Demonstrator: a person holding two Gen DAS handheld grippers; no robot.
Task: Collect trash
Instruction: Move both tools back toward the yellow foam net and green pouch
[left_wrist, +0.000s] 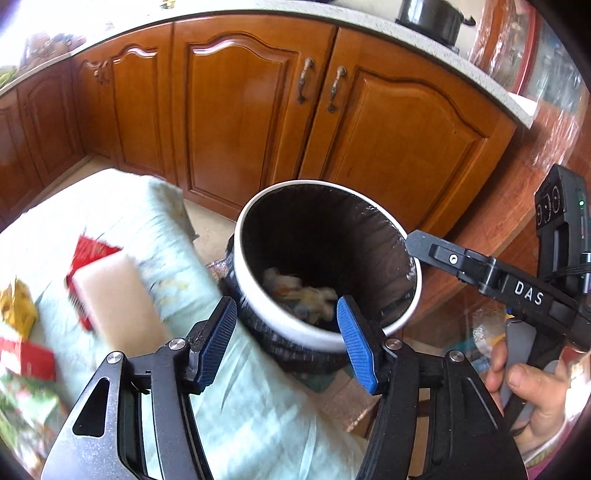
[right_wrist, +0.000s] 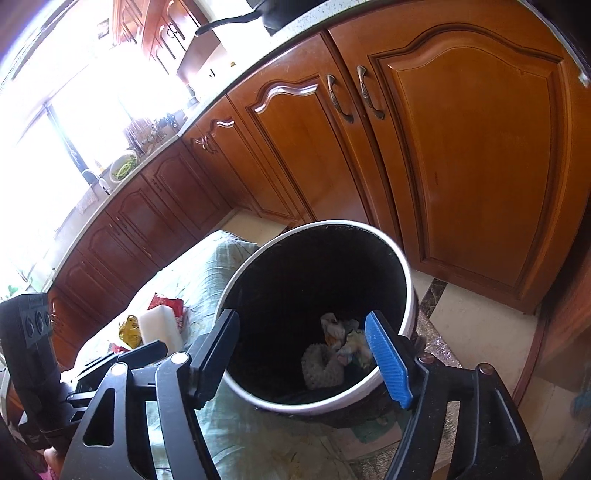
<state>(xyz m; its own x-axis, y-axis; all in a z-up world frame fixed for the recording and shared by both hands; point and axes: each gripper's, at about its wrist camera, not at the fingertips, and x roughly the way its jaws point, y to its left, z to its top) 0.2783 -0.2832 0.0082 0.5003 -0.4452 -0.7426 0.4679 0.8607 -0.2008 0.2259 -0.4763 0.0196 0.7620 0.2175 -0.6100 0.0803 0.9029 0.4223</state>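
Both jaw sets stand apart, nothing between them: left gripper (left_wrist: 288, 341), right gripper (right_wrist: 306, 354). Crumpled trash (right_wrist: 341, 341) lies in the bin (left_wrist: 384, 321) at 12 o'clock. White block (left_wrist: 118, 299) sits on cloth (left_wrist: 236, 406) at 9 o'clock.

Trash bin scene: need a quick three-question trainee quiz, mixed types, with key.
1. True or false: the trash bin already holds crumpled trash.
2. What lines the bin? A) black bag B) newspaper C) nothing
3. Which item lies on the pale green cloth nearest the bin?

Key: 1. true. 2. A. 3. The white foam block, resting on a red wrapper.
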